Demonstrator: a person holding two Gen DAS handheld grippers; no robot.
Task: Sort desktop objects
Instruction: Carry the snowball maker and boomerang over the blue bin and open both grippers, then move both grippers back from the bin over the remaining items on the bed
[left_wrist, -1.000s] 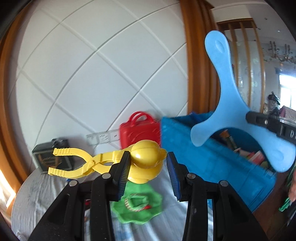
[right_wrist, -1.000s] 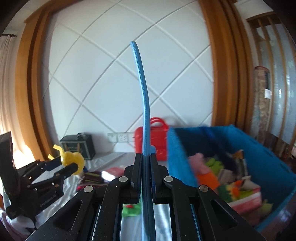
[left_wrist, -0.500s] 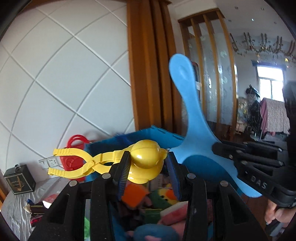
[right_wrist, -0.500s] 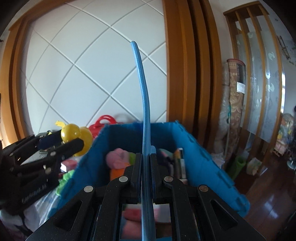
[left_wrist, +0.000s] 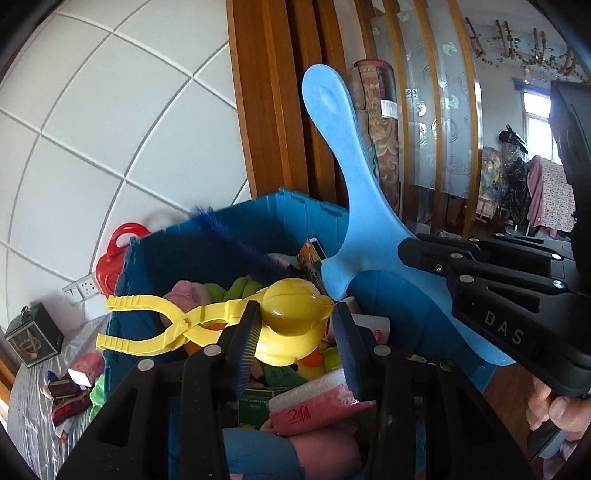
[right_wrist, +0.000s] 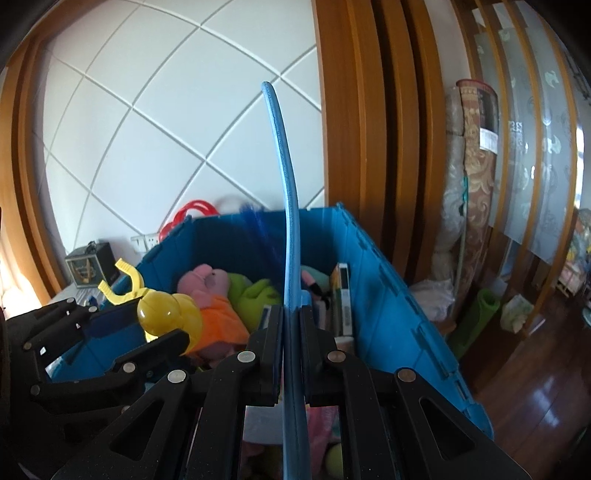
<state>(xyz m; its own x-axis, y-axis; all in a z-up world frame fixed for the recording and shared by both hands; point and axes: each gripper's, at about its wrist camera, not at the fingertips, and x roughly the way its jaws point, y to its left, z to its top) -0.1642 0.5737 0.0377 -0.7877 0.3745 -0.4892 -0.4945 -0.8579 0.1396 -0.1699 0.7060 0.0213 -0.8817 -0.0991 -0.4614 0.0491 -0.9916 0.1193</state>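
Left gripper (left_wrist: 293, 328) clamped on yellow tongs (left_wrist: 207, 325), right gripper (right_wrist: 291, 328) clamped on boomerang (right_wrist: 286, 221), crowded blue bin (right_wrist: 384, 314) below

We look along our right gripper (right_wrist: 291, 332), whose two black fingers are pressed flat against a thin, light-blue foam boomerang (right_wrist: 286, 206) seen edge-on, its blade curving up toward the white diamond-panelled wall (right_wrist: 166, 110). Beyond the fingertips stands a large open blue plastic crate (right_wrist: 384, 295), filled with toys: a pink plush pig in an orange top (right_wrist: 210, 291), a green plush piece (right_wrist: 251, 291) and upright books (right_wrist: 341, 295) by the right wall. At lower left our left gripper (right_wrist: 147, 325) holds a yellow plastic ball-shaped clamp toy (right_wrist: 170, 314) (handles pointing away, toward the wall) over the crate's near-left corner. A red plastic handle (right_wrist: 188, 210) shows behind the crate.
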